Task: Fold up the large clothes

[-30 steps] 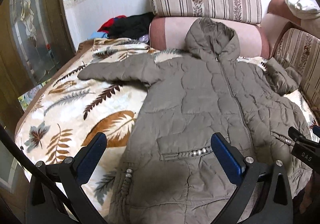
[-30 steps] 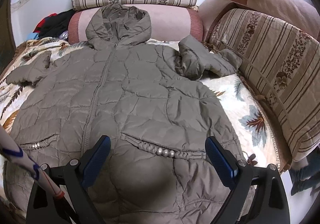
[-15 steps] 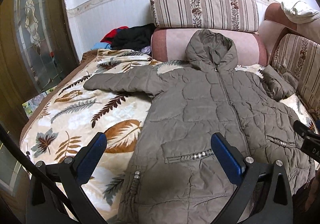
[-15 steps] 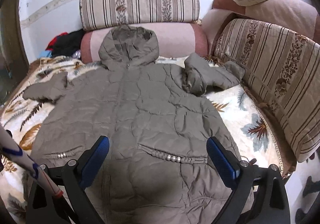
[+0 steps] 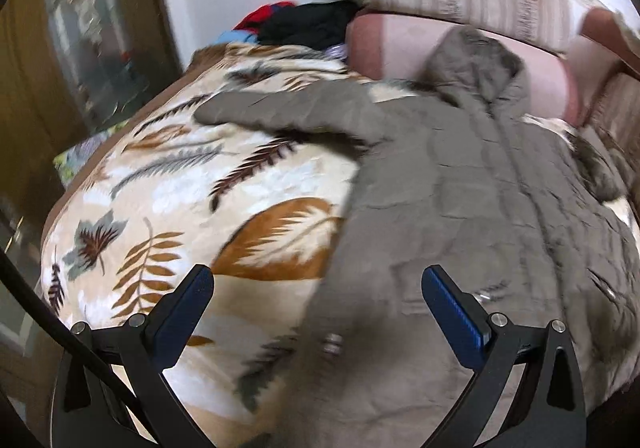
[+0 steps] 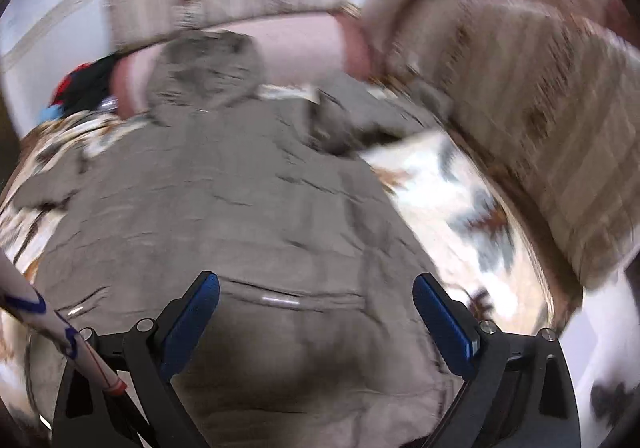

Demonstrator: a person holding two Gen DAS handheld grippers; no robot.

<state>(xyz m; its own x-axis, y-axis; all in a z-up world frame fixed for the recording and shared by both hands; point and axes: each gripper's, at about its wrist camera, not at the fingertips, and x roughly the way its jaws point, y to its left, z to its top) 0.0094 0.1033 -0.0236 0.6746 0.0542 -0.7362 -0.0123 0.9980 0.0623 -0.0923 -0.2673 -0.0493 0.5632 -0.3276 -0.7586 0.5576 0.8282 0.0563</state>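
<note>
I see the coat (image 5: 460, 215) spread flat, front up, on the leaf blanket (image 5: 168, 199), hood at the top against the cushion (image 5: 396, 43). My left gripper (image 5: 318, 292) hangs spread wide over the coat's lower left edge, gripping nothing. My right gripper (image 6: 316, 298) is also released, framing the pocket area at lower centre.

No text, label, brand or number can be read in either view. Both are blurred, and the blue marks on the white rod (image 6: 60, 332) at the right wrist view's left edge form no legible characters.
</note>
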